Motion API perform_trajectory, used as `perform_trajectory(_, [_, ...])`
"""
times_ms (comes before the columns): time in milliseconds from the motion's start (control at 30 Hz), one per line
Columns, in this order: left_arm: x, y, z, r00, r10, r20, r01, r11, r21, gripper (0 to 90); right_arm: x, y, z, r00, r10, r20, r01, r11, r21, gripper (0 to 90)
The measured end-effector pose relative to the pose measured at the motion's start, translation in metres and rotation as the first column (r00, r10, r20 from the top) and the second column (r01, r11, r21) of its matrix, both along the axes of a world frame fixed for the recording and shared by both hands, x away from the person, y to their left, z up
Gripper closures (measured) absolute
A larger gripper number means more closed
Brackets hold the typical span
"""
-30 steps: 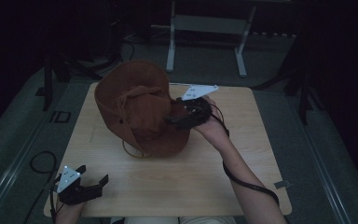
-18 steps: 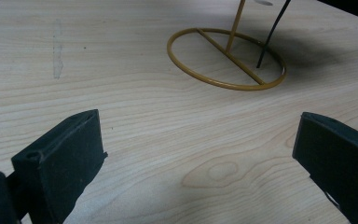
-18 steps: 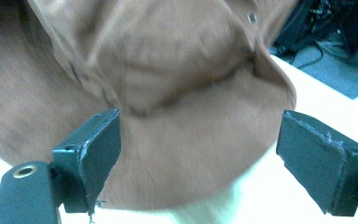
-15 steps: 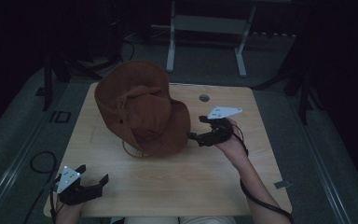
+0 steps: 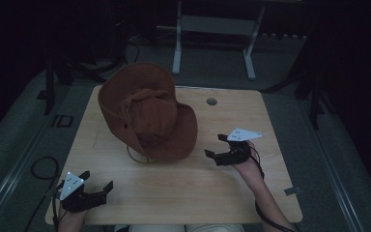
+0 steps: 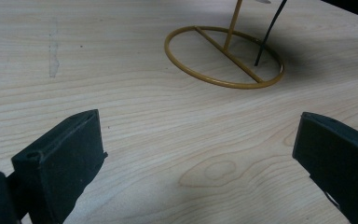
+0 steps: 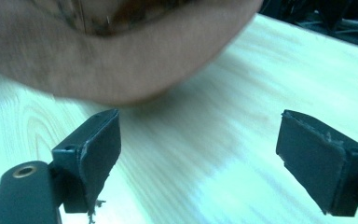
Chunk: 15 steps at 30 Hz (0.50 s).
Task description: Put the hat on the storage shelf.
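High view: floppy brown suede hat [image 5: 147,113] on wire stand [image 5: 136,155].

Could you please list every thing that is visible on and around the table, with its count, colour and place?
Hat: one, brown, on the stand at the table's far left.
Stand: one, gold wire with a ring base, under the hat.
Table: one, light wood, centre.
Round hole: one, grey, far part of the table.
Metal frame: one, grey, on the floor behind the table.
Left tongs: one, black, open, near left corner.
Right tongs: one, black, open, right of the hat, apart from it.
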State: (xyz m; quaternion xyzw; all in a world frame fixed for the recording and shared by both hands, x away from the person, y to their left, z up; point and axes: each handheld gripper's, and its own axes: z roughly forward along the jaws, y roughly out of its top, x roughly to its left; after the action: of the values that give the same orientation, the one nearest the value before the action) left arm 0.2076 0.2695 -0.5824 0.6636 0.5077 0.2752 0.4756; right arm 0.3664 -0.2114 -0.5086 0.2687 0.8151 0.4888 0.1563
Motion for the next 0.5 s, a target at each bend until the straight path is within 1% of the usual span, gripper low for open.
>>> perform_trajectory(33, [0.000, 0.000, 0.000, 1.0000, -0.001, -0.002, 0.001, 1.0000, 0.000, 2.2, -0.001, -0.002, -0.004, 1.0000, -0.003, -0.007, 0.003, 1.0000, -0.004, 14.1])
perform_trajectory(67, [0.000, 0.000, 0.000, 1.0000, 0.000, -0.003, 0.000, 1.0000, -0.005, 2.2, -0.003, -0.005, -0.008, 0.9997, -0.010, -0.022, 0.010, 0.9999, -0.001, 15.4])
perform_trajectory(100, [0.000, 0.000, 0.000, 1.0000, 0.001, -0.003, -0.001, 1.0000, -0.005, 2.2, -0.005, -0.007, -0.012, 0.9992, -0.006, -0.039, 0.006, 1.0000, -0.006, 15.4])
perform_trajectory(133, [0.000, 0.000, 0.000, 1.0000, 0.001, -0.005, -0.001, 1.0000, -0.004, 2.2, -0.007, -0.009, -0.016, 0.9990, -0.008, -0.045, 0.008, 0.9998, -0.019, 15.3])
perform_trajectory(200, [0.001, -0.001, 0.000, 1.0000, -0.001, -0.007, 0.001, 1.0000, -0.003, 2.2, -0.013, -0.012, -0.024, 0.9994, -0.002, -0.035, 0.001, 0.9996, -0.030, 13.7])
perform_trajectory(267, [0.001, -0.001, 0.000, 1.0000, -0.003, -0.009, 0.003, 1.0000, -0.004, 2.2, -0.017, -0.016, -0.030, 0.9992, 0.006, -0.040, -0.007, 0.9996, -0.029, 13.2])
perform_trajectory(333, [0.001, -0.001, 0.000, 0.9999, -0.004, -0.010, 0.004, 1.0000, -0.004, 2.2, -0.022, -0.021, -0.035, 0.9991, 0.002, -0.041, -0.003, 0.9998, -0.018, 13.1])
perform_trajectory(500, [0.001, 0.000, -0.001, 0.9999, -0.008, -0.010, 0.007, 0.9999, -0.010, 2.2, -0.035, -0.036, -0.044, 0.9991, -0.021, -0.037, 0.019, 0.9989, -0.042, 13.2])
